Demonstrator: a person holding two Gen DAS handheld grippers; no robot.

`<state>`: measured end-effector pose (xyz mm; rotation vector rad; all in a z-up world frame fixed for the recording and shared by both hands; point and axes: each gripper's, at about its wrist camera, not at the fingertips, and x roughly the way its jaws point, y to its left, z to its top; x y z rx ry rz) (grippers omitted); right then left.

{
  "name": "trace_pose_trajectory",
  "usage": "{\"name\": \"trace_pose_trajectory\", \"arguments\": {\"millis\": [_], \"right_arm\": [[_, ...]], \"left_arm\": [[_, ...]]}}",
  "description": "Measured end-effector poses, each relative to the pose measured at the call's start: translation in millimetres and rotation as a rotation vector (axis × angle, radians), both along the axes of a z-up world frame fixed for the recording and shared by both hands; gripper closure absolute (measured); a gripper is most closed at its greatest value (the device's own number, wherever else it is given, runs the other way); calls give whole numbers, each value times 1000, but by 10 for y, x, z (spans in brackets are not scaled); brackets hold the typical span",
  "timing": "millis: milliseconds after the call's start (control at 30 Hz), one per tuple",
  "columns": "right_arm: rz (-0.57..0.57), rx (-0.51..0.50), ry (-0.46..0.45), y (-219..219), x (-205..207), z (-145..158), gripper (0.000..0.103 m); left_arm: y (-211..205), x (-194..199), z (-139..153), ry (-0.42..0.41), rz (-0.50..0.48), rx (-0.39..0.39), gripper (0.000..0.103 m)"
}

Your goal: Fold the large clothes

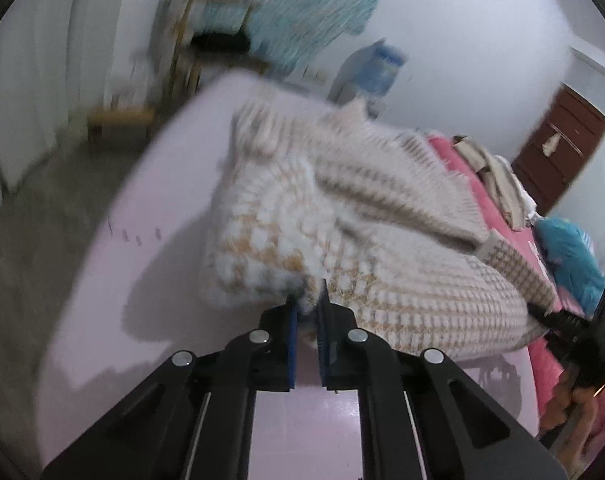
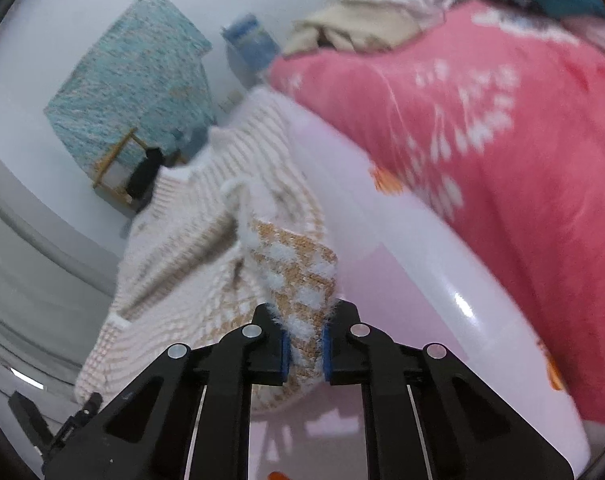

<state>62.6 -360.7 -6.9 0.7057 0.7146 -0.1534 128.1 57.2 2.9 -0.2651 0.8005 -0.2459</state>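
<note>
Both the left gripper point(image 1: 307, 304) and the right gripper point(image 2: 306, 320) are clamped on edges of the knit sweater point(image 1: 382, 216), which hangs bunched ahead of them above the pale table point(image 1: 150, 200).

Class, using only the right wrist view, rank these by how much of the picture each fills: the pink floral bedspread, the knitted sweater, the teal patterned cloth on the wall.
1. Pink floral bedspread, largest.
2. Knitted sweater.
3. Teal patterned cloth, smallest, though it hangs farthest from the camera, so its true size is unsure.
</note>
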Motion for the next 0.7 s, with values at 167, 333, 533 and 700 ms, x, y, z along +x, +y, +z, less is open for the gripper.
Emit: {"name": "trace_pose_trajectory", "arguments": {"millis": [167, 333, 533, 700], "right_arm": [[22, -30, -84, 56, -230, 324, 94], [78, -32, -109, 186, -607, 507, 94], [137, 97, 59, 196, -825, 15, 83], [68, 112, 144, -32, -1013, -171, 68]], "left_arm": [[133, -303, 353, -103, -30, 36, 97], [530, -678, 460, -76, -43, -8, 99], [1056, -1010, 126, 101, 66, -38, 102], [1569, -1077, 15, 161, 189, -174, 97]]}}
